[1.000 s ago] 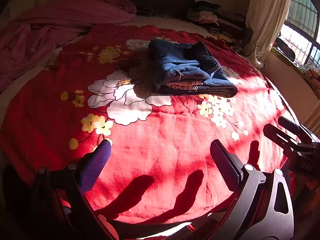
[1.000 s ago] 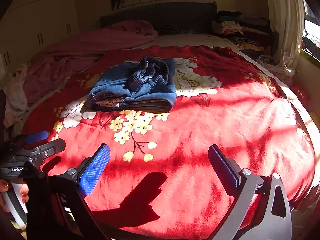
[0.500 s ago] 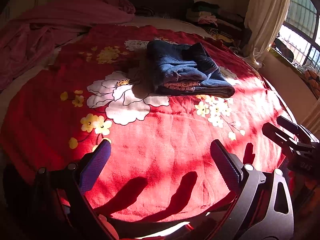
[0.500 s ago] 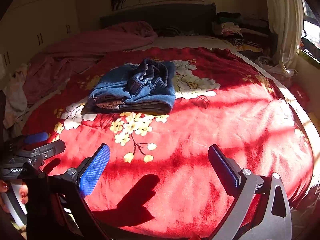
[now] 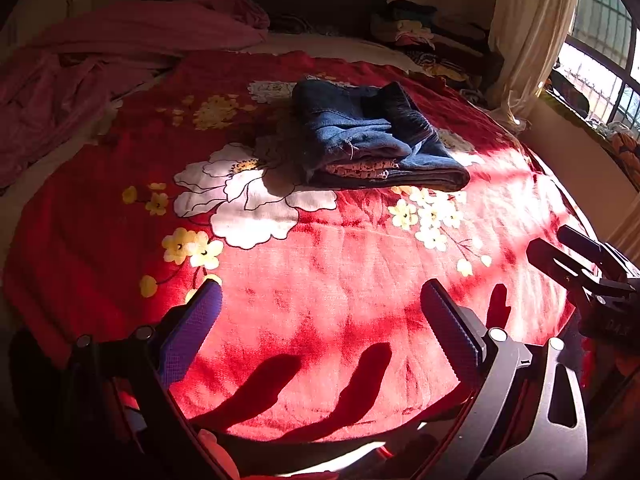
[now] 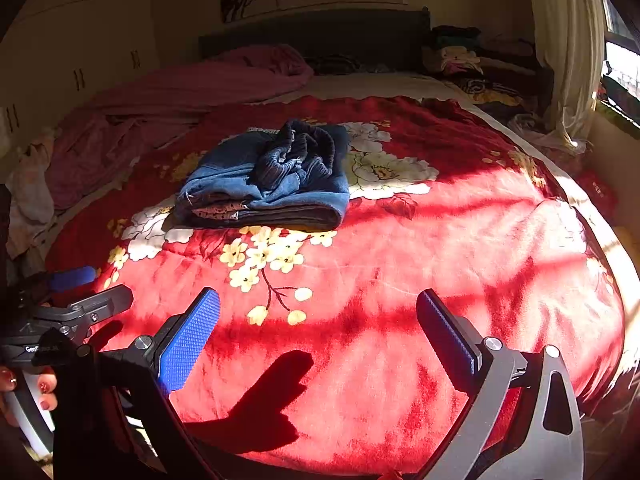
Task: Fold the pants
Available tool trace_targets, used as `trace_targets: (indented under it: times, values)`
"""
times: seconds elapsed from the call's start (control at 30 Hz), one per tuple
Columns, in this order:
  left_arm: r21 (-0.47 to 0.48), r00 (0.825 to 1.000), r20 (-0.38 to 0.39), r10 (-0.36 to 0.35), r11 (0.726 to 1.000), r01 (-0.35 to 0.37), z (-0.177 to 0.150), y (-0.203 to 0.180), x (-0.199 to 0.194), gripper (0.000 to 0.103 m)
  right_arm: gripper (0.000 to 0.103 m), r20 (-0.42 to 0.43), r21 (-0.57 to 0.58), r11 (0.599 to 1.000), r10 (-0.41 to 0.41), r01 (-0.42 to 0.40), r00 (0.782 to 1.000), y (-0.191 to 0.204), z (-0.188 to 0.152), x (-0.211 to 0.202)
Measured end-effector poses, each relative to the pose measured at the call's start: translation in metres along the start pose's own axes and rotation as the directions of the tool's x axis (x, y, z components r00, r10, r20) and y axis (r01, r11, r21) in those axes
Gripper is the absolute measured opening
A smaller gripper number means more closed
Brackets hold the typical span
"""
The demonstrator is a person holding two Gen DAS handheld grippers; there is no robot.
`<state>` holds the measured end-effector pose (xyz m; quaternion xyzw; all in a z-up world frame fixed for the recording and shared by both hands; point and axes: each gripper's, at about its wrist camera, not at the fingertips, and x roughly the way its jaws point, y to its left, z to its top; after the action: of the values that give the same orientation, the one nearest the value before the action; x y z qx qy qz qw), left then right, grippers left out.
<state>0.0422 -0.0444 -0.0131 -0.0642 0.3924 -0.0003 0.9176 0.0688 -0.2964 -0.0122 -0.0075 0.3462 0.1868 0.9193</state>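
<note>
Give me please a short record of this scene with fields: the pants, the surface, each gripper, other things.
pants: blue pants, folded into a bundle, lying on the blanket
surface: red flowered blanket on a bed
left gripper: left gripper open, holding nothing, apart from the pants
right gripper: right gripper open, holding nothing, apart from the pants
other things: pink bedding behind the pants; curtain at the window
</note>
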Motion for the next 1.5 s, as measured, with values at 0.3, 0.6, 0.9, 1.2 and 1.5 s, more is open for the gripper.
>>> trace_targets:
  times: [0.3,0.6,0.9,1.2,1.5]
  values:
    - [-0.002,1.000,0.001,-0.006,1.000,0.006,0.000,0.000,-0.001,0.093,0.098,0.000,0.000,1.000,-0.002,0.002,1.000,0.001,0.000,-0.001]
    - [-0.002,1.000,0.005,-0.004,1.000,0.004,0.001,-0.001,-0.003,0.093,0.098,-0.002,0.001,1.000,-0.003,0.003,1.000,0.000,0.001,-0.002]
    - [-0.003,1.000,0.007,-0.007,1.000,0.007,0.001,0.000,-0.004,0.093,0.098,-0.001,0.001,1.000,-0.004,0.004,1.000,0.000,0.001,-0.002]
    - [0.005,1.000,0.002,0.000,1.000,0.000,-0.001,-0.001,-0.005,0.093,0.098,-0.006,0.012,1.000,-0.012,0.012,1.000,-0.005,0.000,-0.001]
    - [-0.096,1.000,0.003,-0.009,0.995,0.009,0.017,0.036,-0.005,0.093,0.098,-0.023,0.076,0.993,-0.094,0.095,0.995,-0.058,0.012,0.013]
